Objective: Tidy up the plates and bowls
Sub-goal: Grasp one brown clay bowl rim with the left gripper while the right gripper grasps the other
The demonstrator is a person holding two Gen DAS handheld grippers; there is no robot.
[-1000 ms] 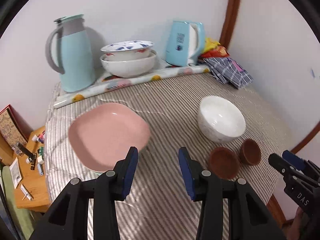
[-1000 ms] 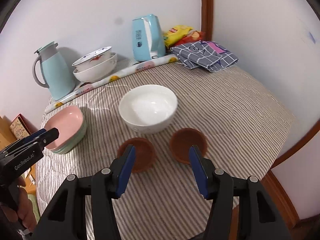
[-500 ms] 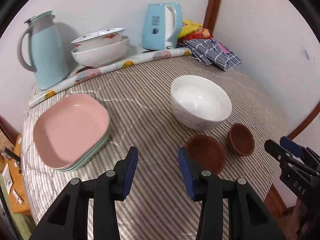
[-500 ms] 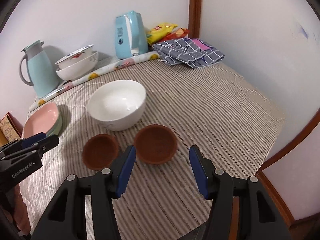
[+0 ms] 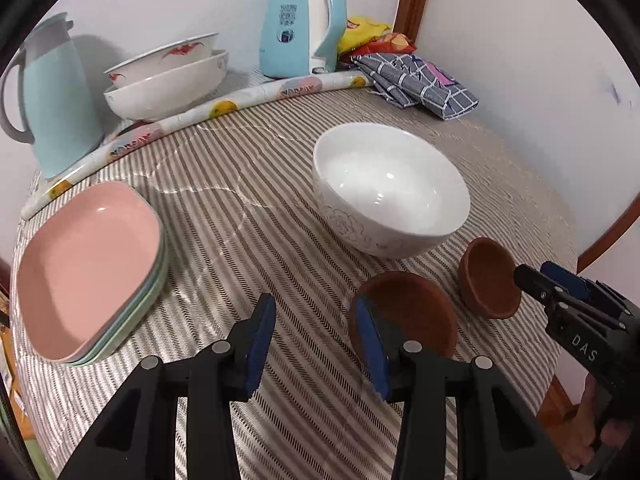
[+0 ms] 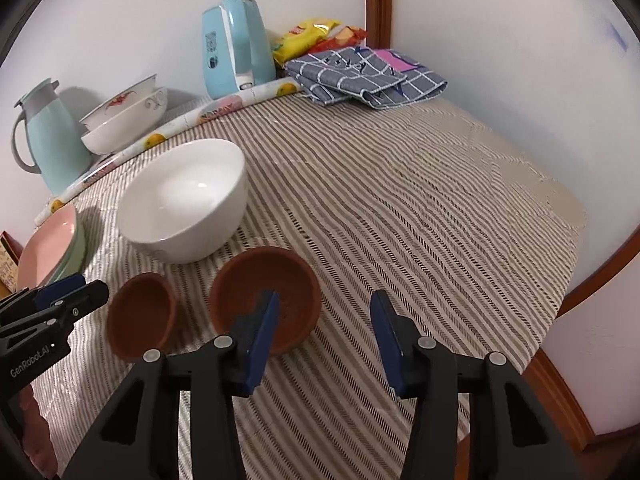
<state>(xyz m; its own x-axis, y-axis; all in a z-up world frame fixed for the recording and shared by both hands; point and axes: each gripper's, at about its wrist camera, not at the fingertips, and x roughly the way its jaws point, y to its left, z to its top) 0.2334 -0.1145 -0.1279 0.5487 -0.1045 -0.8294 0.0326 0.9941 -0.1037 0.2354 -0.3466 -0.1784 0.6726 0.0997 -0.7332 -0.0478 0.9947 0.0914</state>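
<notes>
- Over the last second both wrist views have swung right, off the stacked plates (image 5: pixel 86 264) and toward the bowls; the pink plate on top, which sat right ahead of the left gripper (image 5: pixel 316 344), now lies well off to its left
- The left gripper has its jaws spread with nothing between them; its right finger overlaps the rim of the nearer brown bowl (image 5: pixel 412 312) in the picture, but whether it touches is not clear
- The right gripper (image 6: pixel 324 334) is likewise wide open and empty; it has closed in on the other brown bowl (image 6: pixel 266 296), whose near rim now sits at its left finger, where a second ago both small bowls lay further ahead
- The two brown bowls stand side by side on the striped tablecloth (image 6: pixel 400 200), just in front of the large white bowl (image 5: pixel 390 192); none of them has shifted on the cloth, only the cameras have
- The plates sit already nested, pink over pale green, so the plate part looks settled and attention has turned to the bowls
- Likely next: each gripper takes one small bowl, or one is nested in the other; nothing is gripped yet
- At the back, two patterned bowls (image 5: pixel 168 80) rest stacked between the blue thermos jug (image 5: pixel 52 96) and the blue electric kettle (image 5: pixel 300 24), unchanged
</notes>
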